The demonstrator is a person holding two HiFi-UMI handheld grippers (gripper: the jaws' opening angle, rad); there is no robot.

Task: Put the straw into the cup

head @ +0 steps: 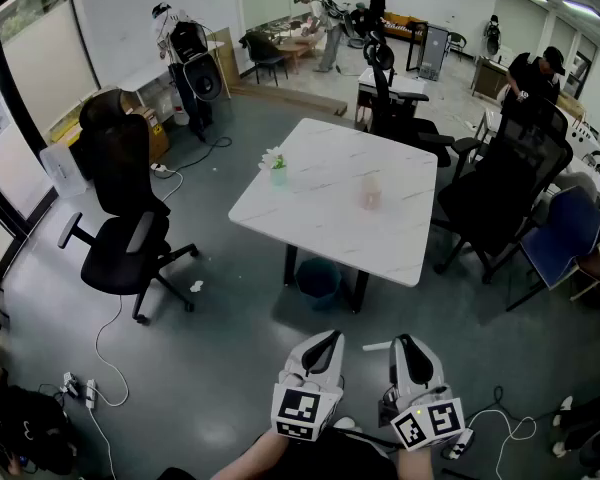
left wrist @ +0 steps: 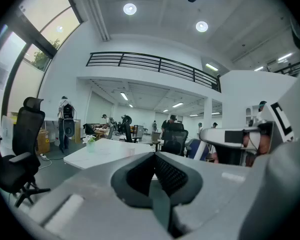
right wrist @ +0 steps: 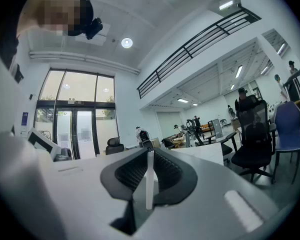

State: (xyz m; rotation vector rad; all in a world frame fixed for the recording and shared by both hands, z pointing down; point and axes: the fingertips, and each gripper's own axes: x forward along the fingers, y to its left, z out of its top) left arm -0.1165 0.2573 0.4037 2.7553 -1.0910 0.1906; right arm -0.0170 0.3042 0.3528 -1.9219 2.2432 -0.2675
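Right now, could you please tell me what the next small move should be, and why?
Probably step toward the table and carry the right gripper forward: its jaws are shut on the straw, but the cup stands far ahead on the tabletop, well out of reach.

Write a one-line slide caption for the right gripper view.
The right gripper shut on a thin white straw between its dark ribbed pads.

The left gripper (head: 324, 341) and right gripper (head: 406, 347) sit side by side, low in front of the person, pointing forward roughly level. The left jaws meet with nothing between them. The right jaws pinch a white straw (right wrist: 149, 180).
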